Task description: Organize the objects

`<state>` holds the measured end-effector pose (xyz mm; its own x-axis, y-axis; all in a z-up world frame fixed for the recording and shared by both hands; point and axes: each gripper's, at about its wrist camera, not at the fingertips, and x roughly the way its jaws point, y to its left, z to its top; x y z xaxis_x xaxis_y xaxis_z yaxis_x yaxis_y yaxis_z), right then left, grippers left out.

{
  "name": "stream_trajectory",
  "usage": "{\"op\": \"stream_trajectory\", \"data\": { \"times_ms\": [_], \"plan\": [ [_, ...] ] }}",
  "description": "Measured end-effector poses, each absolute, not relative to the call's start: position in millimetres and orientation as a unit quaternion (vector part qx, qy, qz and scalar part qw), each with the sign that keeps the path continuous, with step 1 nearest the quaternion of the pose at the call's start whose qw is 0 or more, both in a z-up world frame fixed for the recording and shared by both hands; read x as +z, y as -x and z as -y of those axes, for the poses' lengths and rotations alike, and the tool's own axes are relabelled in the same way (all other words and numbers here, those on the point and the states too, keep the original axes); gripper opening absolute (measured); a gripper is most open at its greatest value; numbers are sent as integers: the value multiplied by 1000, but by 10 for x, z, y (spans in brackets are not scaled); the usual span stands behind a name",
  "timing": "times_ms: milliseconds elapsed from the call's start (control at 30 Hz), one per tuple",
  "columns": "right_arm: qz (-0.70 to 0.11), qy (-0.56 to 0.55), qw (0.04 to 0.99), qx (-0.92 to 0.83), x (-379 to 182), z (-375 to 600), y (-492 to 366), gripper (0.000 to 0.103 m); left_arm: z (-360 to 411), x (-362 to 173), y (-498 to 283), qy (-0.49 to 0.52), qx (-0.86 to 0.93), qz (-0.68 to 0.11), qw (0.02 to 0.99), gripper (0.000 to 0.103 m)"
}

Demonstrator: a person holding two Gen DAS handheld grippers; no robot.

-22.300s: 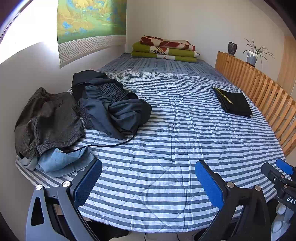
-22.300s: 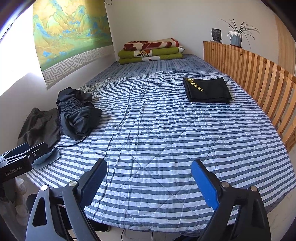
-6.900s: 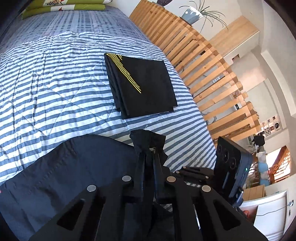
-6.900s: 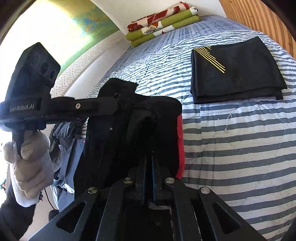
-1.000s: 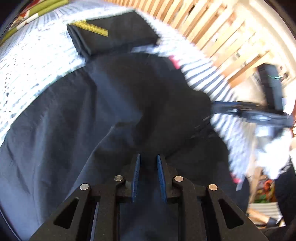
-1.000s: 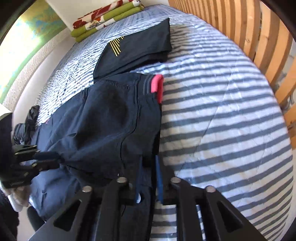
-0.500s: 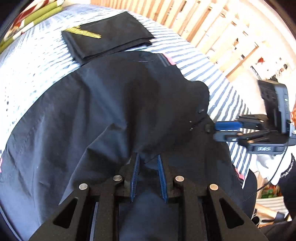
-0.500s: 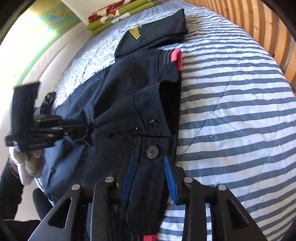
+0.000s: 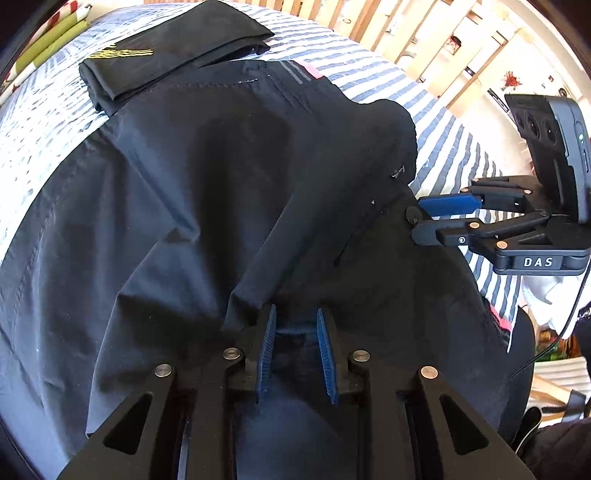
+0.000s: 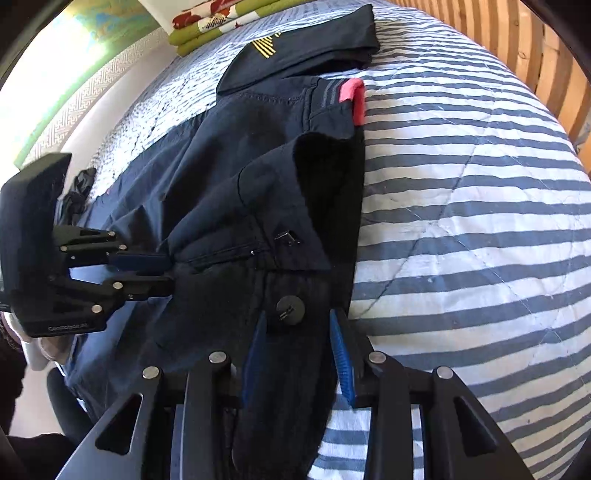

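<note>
A dark navy garment (image 9: pixel 221 177) lies spread over the striped bed (image 10: pixel 461 192), with a red tab (image 10: pixel 355 96) at its far corner. My left gripper (image 9: pixel 295 314) hovers over the near hem, jaws apart. The cloth lies between the blue pads (image 9: pixel 266 347) and is not pinched. In the right wrist view the left gripper (image 10: pixel 168 273) sits at the garment's left edge. My right gripper (image 10: pixel 297 321) stands open over the waistband, straddling its black button (image 10: pixel 290 309). From the left wrist view the right gripper (image 9: pixel 421 218) shows at the right edge.
A folded black garment with yellow stripes (image 10: pixel 306 44) lies just beyond the navy one, touching it. Folded green and red blankets (image 10: pixel 221 26) sit at the bed's head. A wooden slat rail (image 10: pixel 524 48) runs along the right side. More dark clothes (image 10: pixel 79 184) lie far left.
Both pairs of jaws have spread apart and no longer pinch the cloth. The navy garment now lies flatter on the bed. The right gripper has sunk over the waistband button.
</note>
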<state>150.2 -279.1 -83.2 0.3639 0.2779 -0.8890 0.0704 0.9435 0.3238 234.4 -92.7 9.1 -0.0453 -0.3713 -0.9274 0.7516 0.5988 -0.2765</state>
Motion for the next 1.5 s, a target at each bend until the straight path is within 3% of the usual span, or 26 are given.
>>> {"op": "stream_trajectory", "data": {
  "times_ms": [67,100,133,233,500,700,733,967,1200,1500],
  "plan": [
    [-559,-158,812,65,-811,2768,-1510,30,981,107,-2319,-165,-418,-589,671,24],
    [-555,-162,813,66,-800,2780,-1479,26,996,117,-2316,-165,-418,-590,671,24],
    [-556,-162,812,68,-799,2781,-1456,13,1017,100,-2314,-165,-418,-591,670,24],
    [-550,-157,817,69,-782,2749,-1370,5,1084,99,-2325,-169,-419,-595,665,24],
    [-497,-122,858,55,-450,2654,-1121,4,1560,547,-2748,-124,-448,-566,681,24],
    [-485,-67,871,33,-377,2519,-1126,4,2333,-82,-2849,-131,-466,-624,614,23],
    [-483,-62,873,29,-377,2514,-1142,4,2363,-9,-2841,-131,-477,-603,625,29],
    [-495,-64,866,25,-526,2685,-1322,3,2076,139,-2949,-132,-468,-591,643,30],
    [-504,-81,859,25,-626,2716,-1408,3,2041,-53,-2847,-150,-468,-588,642,30],
    [-481,-73,873,28,-489,2668,-1412,1,1970,-31,-2924,-142,-470,-591,640,30]
  ]
}}
